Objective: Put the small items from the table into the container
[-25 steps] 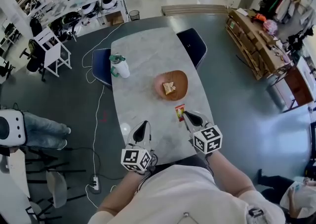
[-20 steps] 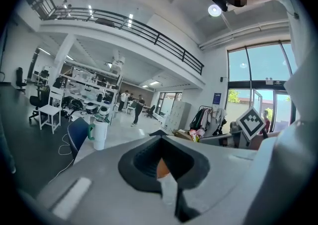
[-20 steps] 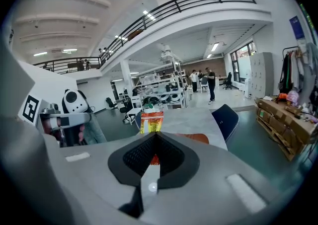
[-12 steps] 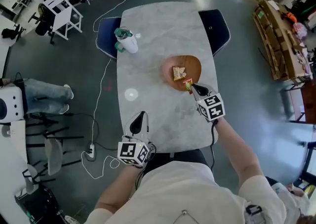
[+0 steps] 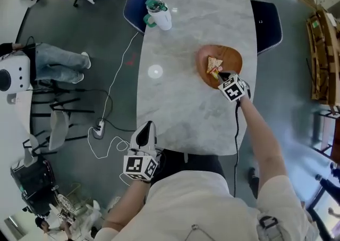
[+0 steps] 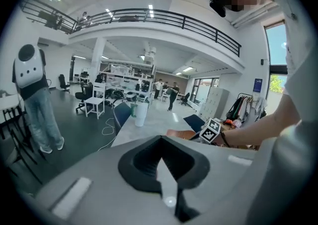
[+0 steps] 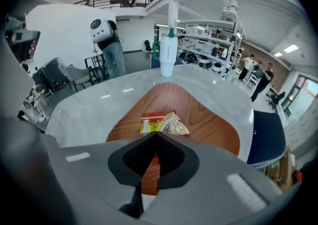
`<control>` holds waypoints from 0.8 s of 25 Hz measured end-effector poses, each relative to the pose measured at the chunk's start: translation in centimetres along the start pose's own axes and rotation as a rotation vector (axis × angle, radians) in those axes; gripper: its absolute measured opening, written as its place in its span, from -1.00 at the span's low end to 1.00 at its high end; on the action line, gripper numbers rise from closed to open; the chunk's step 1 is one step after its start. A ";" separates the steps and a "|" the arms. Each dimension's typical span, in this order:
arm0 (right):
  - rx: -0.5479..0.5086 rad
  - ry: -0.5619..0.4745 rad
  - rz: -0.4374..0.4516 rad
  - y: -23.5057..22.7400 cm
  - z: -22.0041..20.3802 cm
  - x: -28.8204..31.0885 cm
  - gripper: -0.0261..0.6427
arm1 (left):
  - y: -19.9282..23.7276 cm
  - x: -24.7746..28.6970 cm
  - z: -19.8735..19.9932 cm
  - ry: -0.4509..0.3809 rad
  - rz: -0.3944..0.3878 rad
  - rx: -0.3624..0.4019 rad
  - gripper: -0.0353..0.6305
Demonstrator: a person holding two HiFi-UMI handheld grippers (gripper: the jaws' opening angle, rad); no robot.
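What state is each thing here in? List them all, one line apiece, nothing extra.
left tool: shut, empty.
right tool: shut on the red-yellow packet, above the wooden bowl.
red-yellow packet: gripped by one end, not released.
tan packet: lying in the wooden bowl.
wooden bowl: upright on the table.
tumbler: upright, lid on.

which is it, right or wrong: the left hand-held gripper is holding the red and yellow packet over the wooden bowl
Wrong on the side. It is the right hand-held gripper that is shut on the red and yellow packet over the wooden bowl, as the right gripper view shows. The left hand-held gripper is shut on nothing.
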State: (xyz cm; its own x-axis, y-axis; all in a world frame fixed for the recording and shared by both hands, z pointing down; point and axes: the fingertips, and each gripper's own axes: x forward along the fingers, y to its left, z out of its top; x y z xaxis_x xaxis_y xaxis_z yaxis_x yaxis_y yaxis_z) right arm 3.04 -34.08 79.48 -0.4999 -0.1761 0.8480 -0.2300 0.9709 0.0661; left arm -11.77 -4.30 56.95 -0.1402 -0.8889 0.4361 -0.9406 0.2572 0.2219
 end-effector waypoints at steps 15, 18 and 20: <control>-0.108 0.119 -0.129 -2.0 -1.4 0.0 -0.65 | 0.0 -1.6 0.9 -0.008 0.003 0.001 -0.88; -0.040 -0.015 -0.227 -3.0 1.1 -5.5 -0.71 | -0.5 -0.8 2.0 -0.032 -0.053 0.014 -0.88; 0.023 -0.131 -0.276 -2.4 3.1 -10.3 -0.79 | -1.1 -0.3 2.9 -0.052 -0.097 0.023 -0.88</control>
State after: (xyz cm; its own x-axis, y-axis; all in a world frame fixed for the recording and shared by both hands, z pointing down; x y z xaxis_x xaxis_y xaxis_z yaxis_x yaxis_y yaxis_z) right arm 6.20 -35.06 68.95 -0.5193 -0.4533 0.7244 -0.3903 0.8799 0.2708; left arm -11.63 -5.40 54.03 -0.0631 -0.9277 0.3679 -0.9574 0.1604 0.2403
